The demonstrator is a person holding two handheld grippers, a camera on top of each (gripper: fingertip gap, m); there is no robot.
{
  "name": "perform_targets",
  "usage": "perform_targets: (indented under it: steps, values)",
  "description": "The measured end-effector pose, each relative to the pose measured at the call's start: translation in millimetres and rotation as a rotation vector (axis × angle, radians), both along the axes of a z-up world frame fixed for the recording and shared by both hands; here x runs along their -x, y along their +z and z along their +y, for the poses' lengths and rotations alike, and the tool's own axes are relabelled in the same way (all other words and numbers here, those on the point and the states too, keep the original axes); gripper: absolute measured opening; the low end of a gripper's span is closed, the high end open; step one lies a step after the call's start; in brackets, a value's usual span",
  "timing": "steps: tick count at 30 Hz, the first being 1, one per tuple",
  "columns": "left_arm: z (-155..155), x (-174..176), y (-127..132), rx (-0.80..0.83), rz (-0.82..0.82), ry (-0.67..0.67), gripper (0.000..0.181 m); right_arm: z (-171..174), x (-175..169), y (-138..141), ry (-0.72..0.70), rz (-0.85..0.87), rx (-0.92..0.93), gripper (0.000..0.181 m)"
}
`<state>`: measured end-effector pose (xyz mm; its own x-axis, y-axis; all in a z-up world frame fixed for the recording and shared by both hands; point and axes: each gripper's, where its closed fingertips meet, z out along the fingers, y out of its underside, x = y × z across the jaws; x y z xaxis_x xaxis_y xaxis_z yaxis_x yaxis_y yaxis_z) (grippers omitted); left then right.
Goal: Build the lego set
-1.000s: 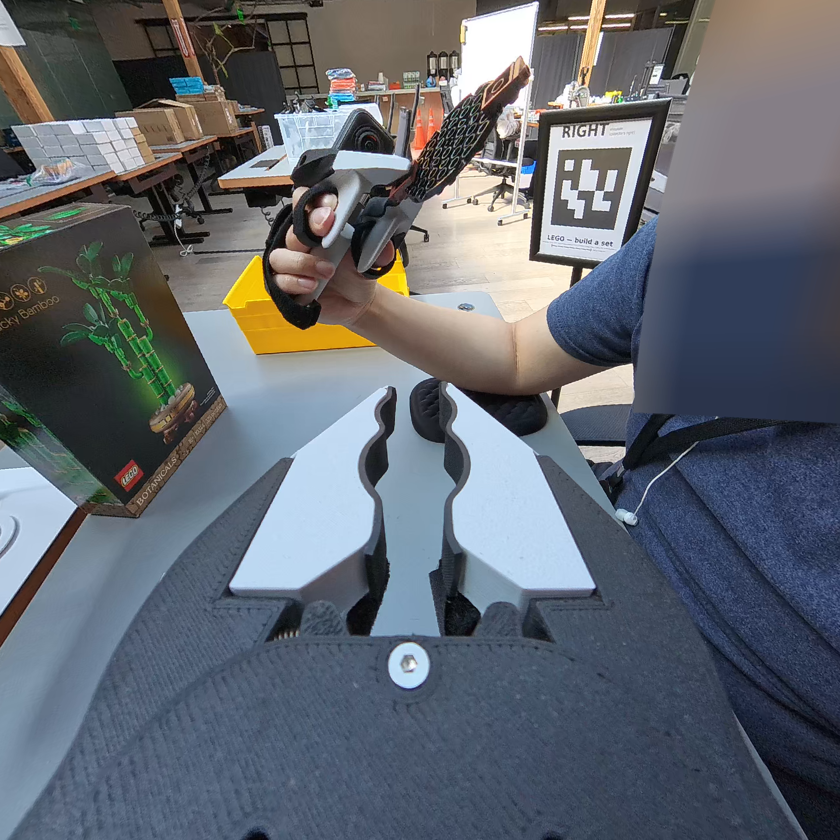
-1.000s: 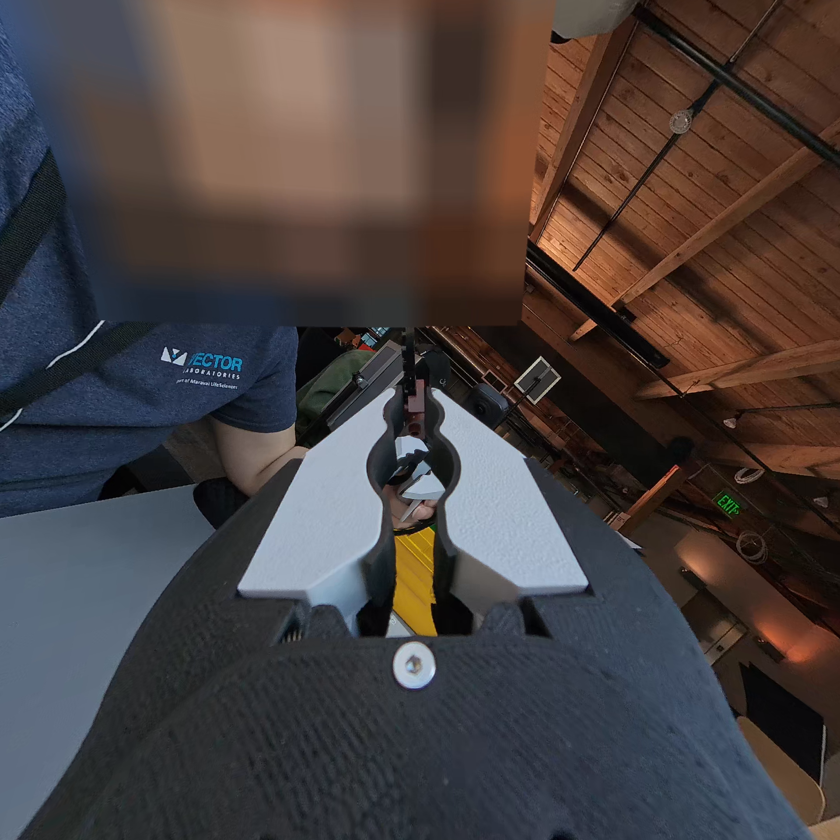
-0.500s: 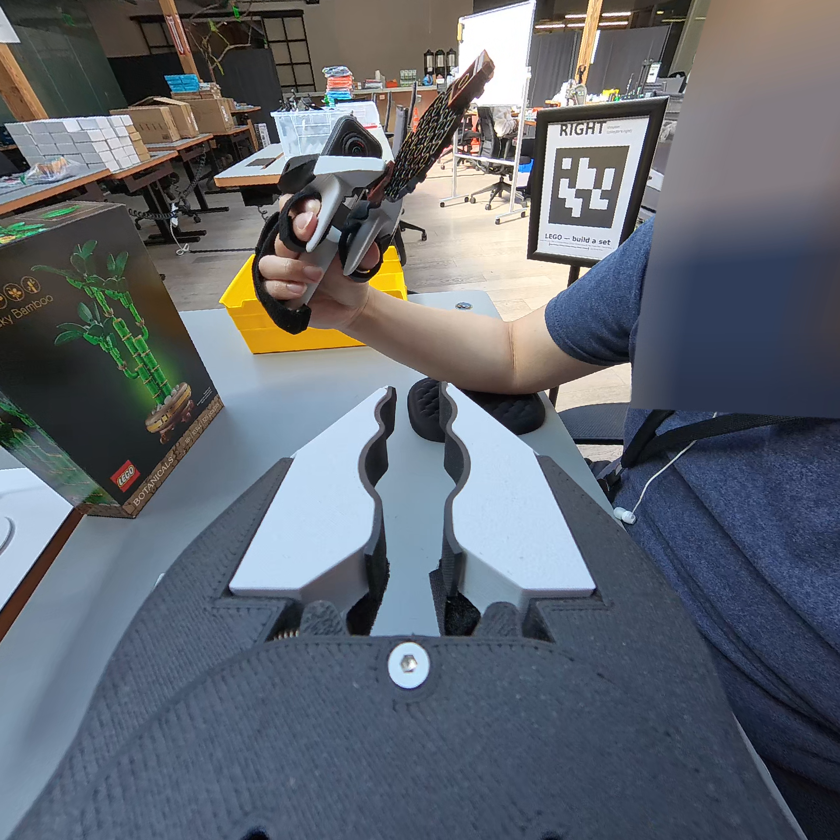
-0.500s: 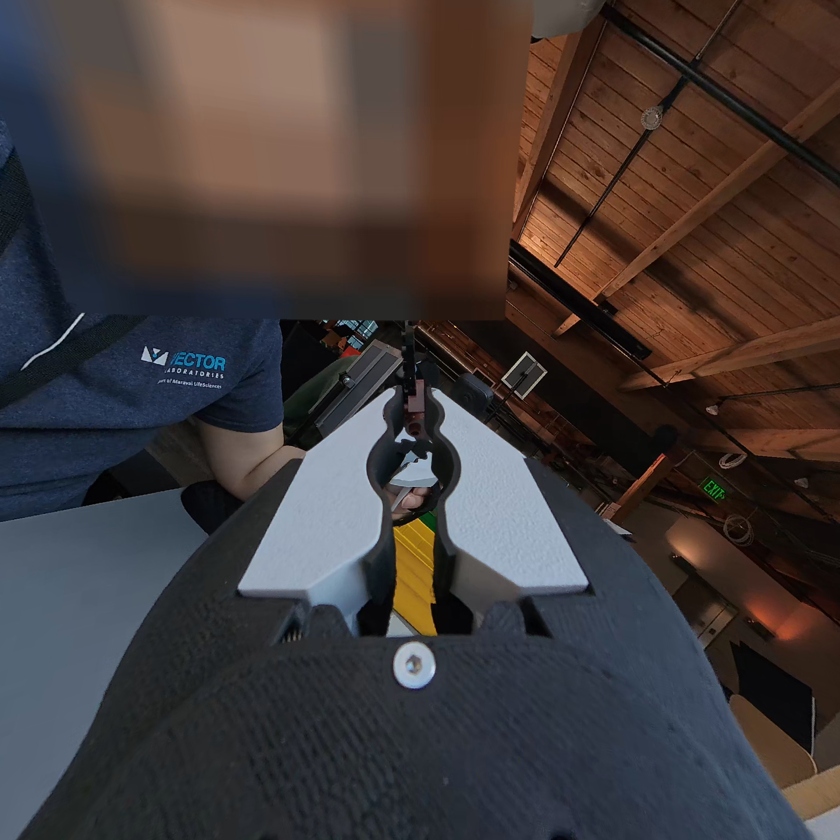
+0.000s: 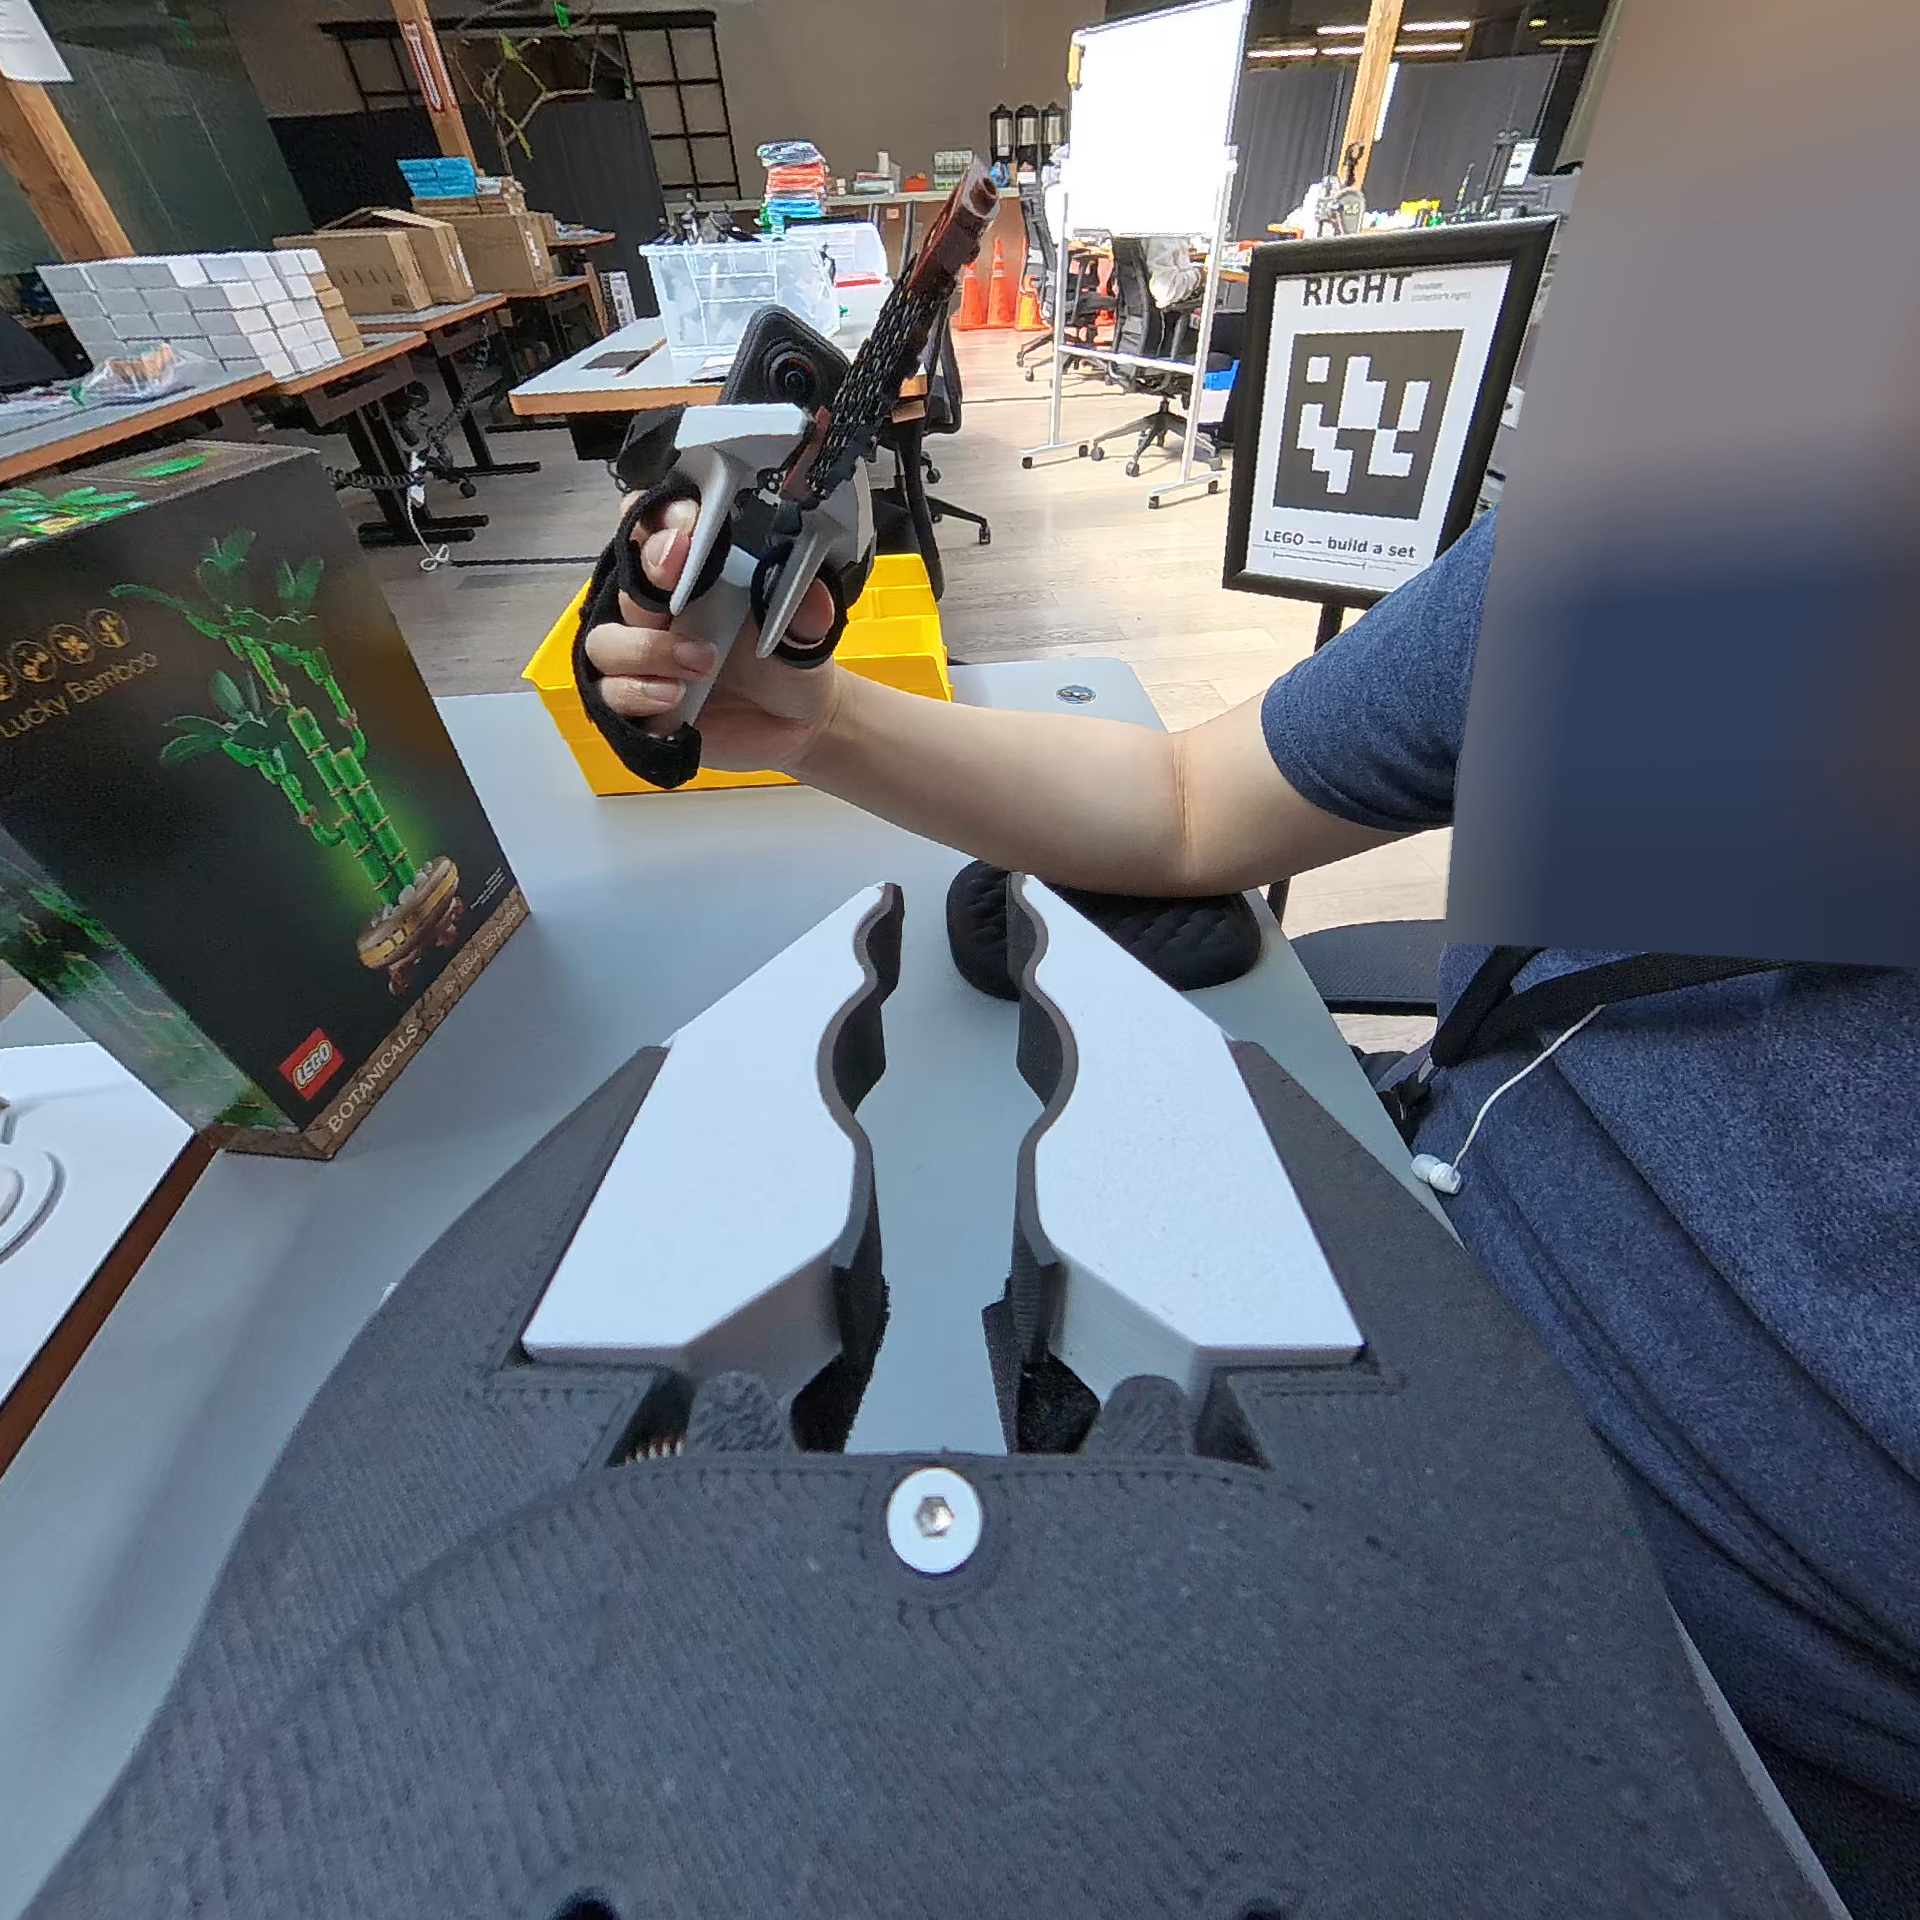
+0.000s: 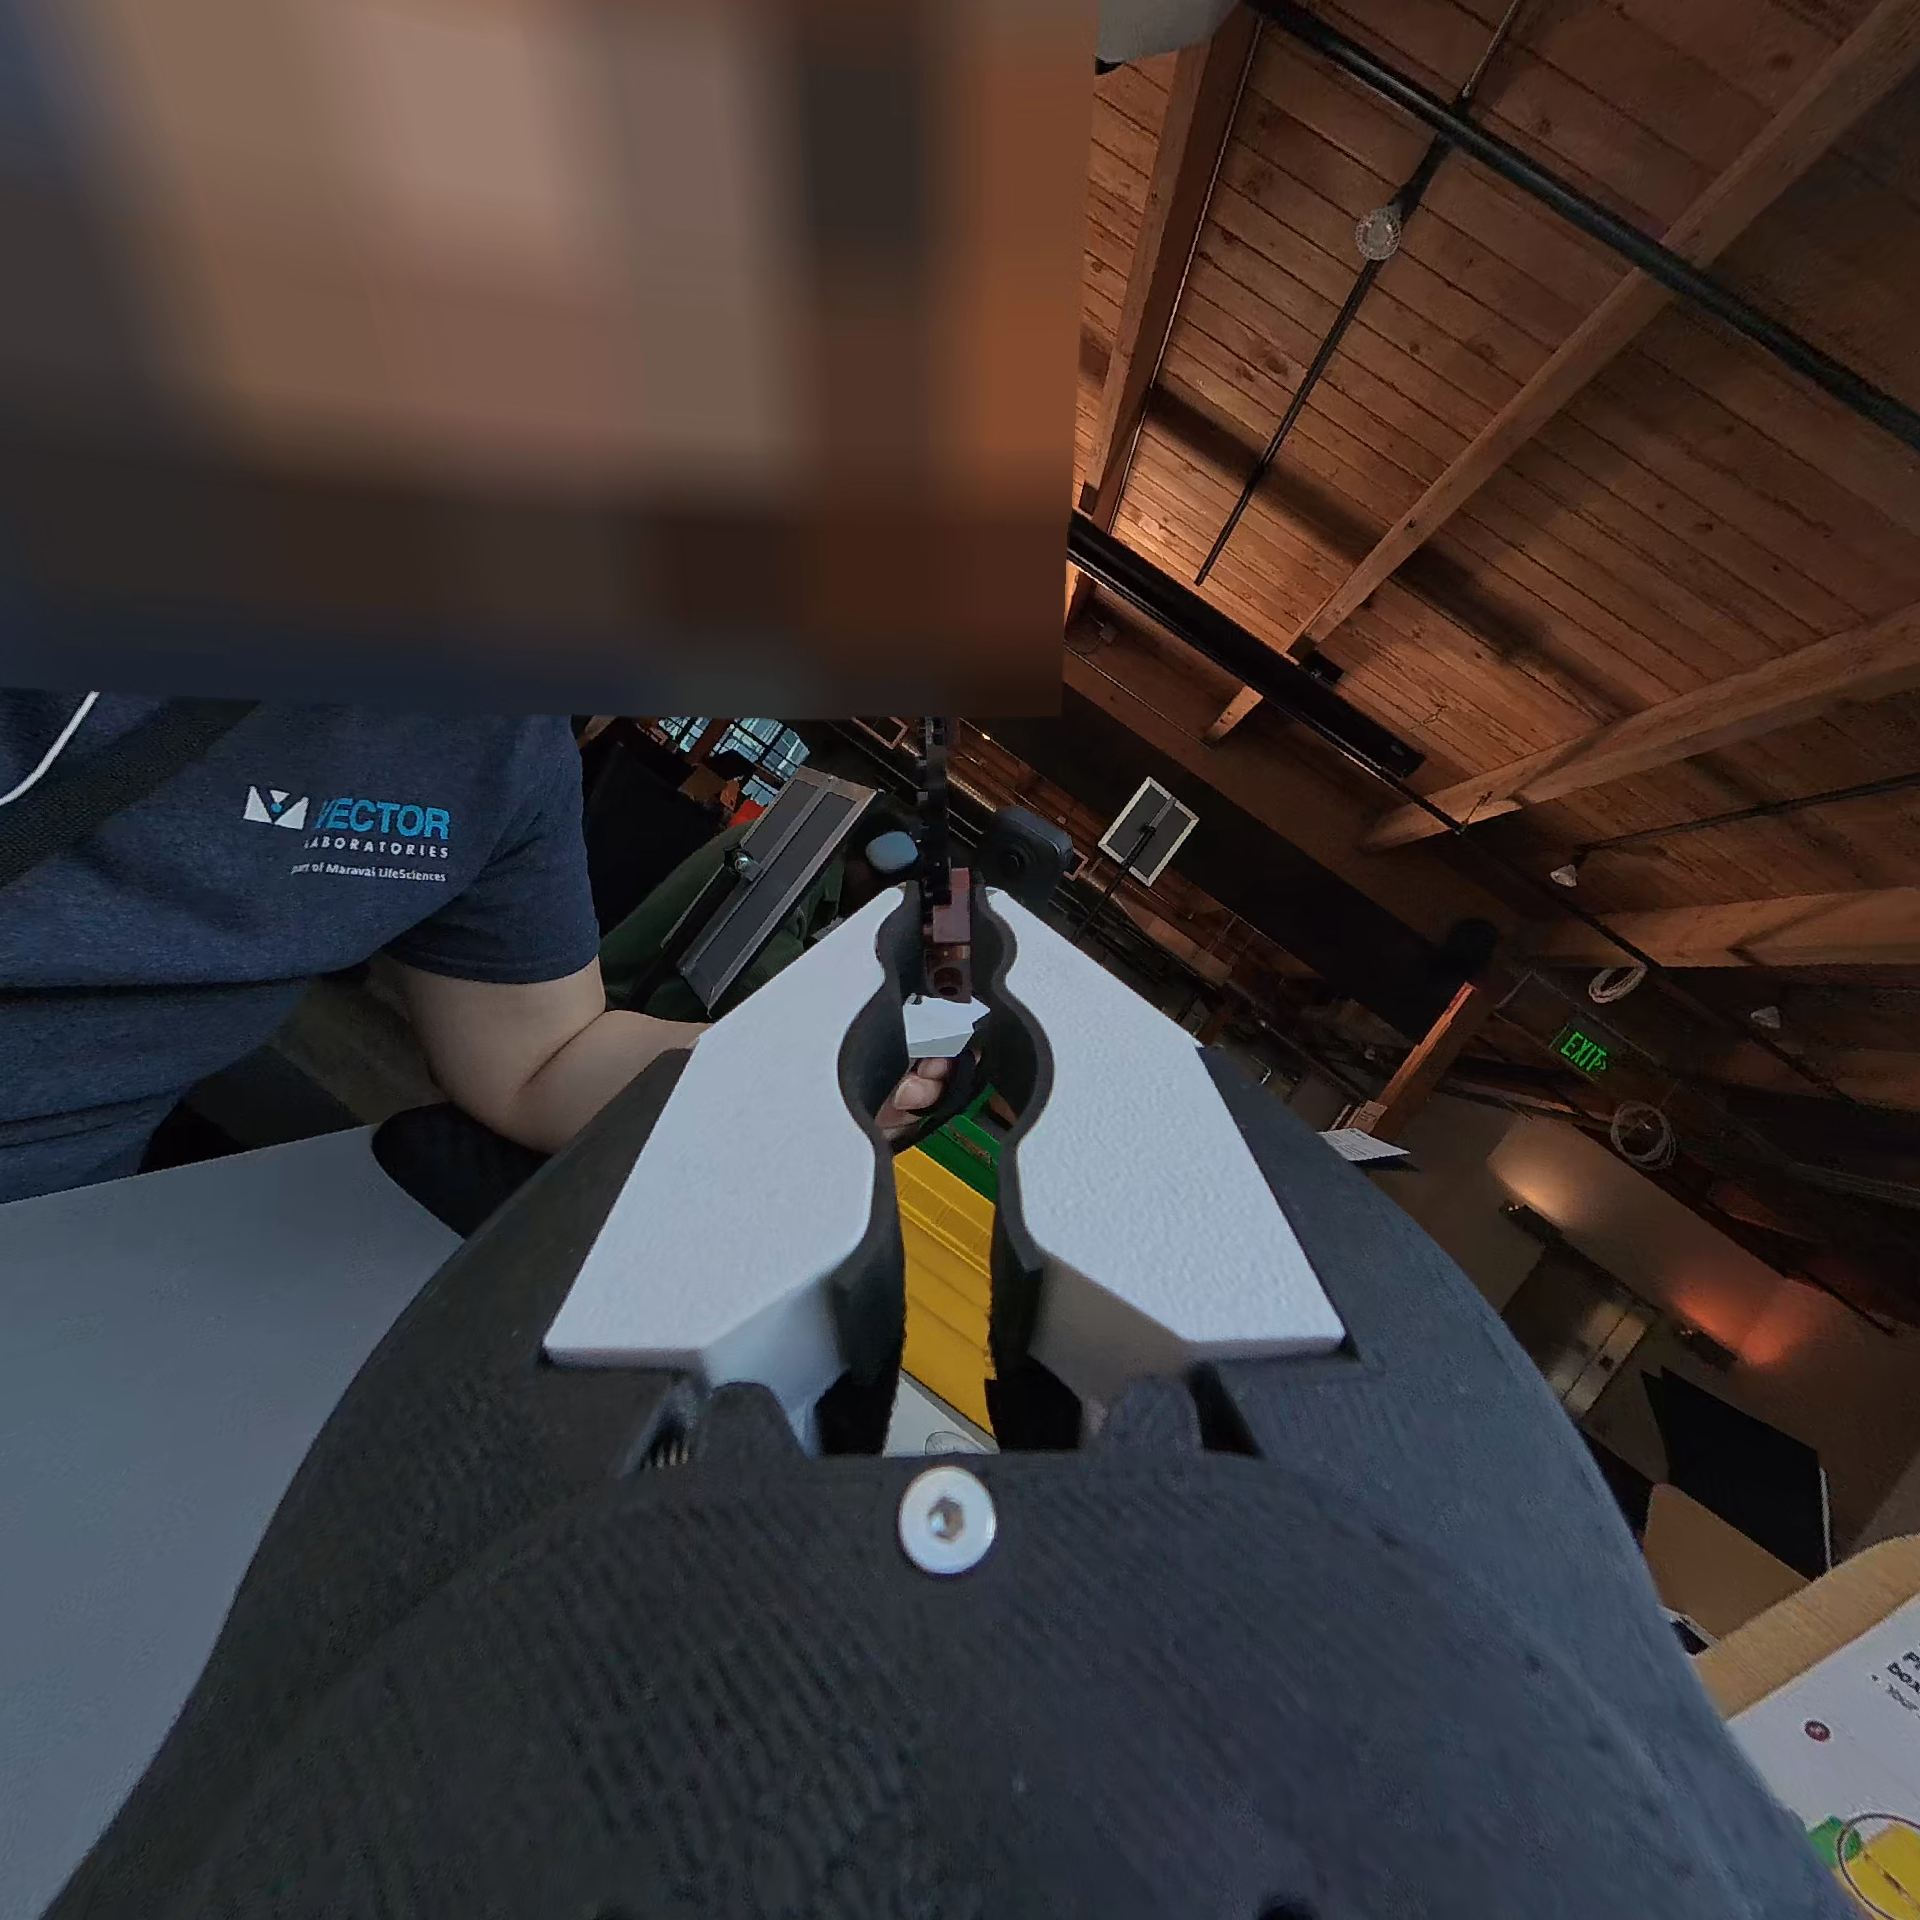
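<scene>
My right gripper [image 6: 940, 920] is shut on a flat black Lego plate assembly with a brown end [image 6: 951, 935], seen edge-on and pointing up. In the left wrist view a hand holds this gripper [image 5: 816, 473] raised above the grey table [image 5: 644, 914], with the studded black plate [image 5: 894, 332] sticking up and to the right from it. My left gripper [image 5: 951, 909] is open and empty, low over the table near the person. The dark Lego set box [image 5: 239, 748] stands on the table to the left.
A yellow parts bin [image 5: 904, 623] sits at the table's far edge behind the raised hand. A black wrist rest [image 5: 1153, 935] lies under the forearm. A framed sign [image 5: 1371, 416] stands at right. A white board [image 5: 62, 1195] lies at far left. The person's torso [image 5: 1662, 1247] is close on the right. About 12 cm separates my left fingertips from my right.
The right gripper has rotated, so the black plate now stands steeper and nearly edge-on to the left camera. The hand shifted slightly left. The left gripper has not moved.
</scene>
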<state>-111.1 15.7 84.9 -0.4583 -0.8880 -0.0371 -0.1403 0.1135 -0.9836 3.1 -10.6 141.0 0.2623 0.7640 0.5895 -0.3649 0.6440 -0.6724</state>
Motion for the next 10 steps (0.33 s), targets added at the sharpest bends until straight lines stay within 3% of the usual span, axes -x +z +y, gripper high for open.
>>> perform_targets:
  steps: [4, 10]
  values:
    - [22.2, 14.9, 12.5, -0.063, -0.028, 0.106, 0.021, 5.1, -1.7, -2.7, -0.003, 0.005, 0.023, 0.007]
    - [72.1, 68.9, 79.6, -0.019, -0.310, 0.361, 0.020, 13.1, -7.5, -5.6, -0.015, 0.019, 0.056, 0.007]
